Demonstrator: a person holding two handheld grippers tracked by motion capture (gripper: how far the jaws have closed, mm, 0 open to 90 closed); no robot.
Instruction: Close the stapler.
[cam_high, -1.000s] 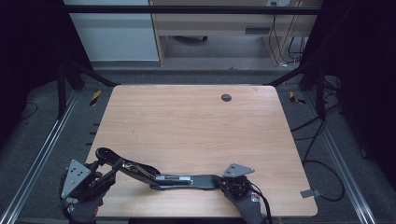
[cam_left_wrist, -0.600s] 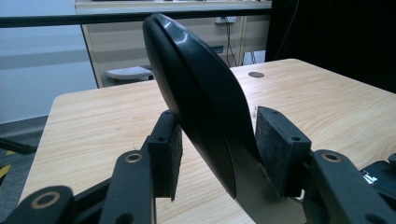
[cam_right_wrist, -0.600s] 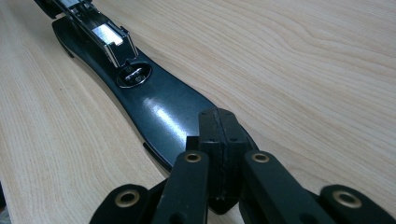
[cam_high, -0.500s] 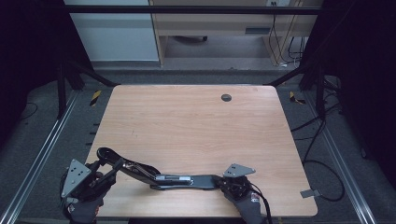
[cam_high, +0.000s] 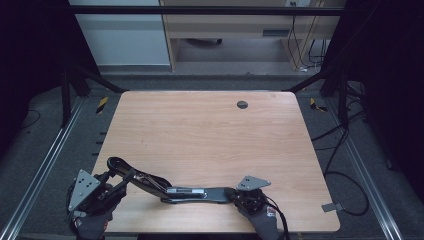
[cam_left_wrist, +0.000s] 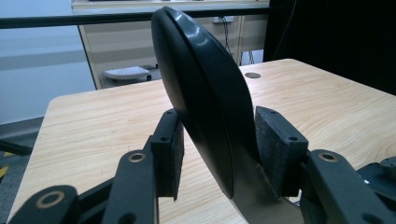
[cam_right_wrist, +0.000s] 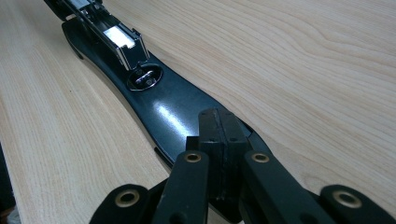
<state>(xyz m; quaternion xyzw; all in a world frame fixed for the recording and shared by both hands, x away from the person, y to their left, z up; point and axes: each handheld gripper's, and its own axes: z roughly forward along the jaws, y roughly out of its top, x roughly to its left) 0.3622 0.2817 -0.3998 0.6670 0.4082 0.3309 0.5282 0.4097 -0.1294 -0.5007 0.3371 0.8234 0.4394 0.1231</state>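
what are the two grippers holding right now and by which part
A long black stapler, opened out flat. The left gripper straddles its raised handle end; the right gripper, shut, presses on the base's end.

The high view looks forward and down from above the near edge of the table (cam_high: 210, 130), taking in its whole top. The left gripper view sits low at the near left corner, facing across the wood, close behind the stapler (cam_left_wrist: 205, 93). The right gripper view looks closely along the stapler's base (cam_right_wrist: 173, 112). All three share the stapler and the tabletop.
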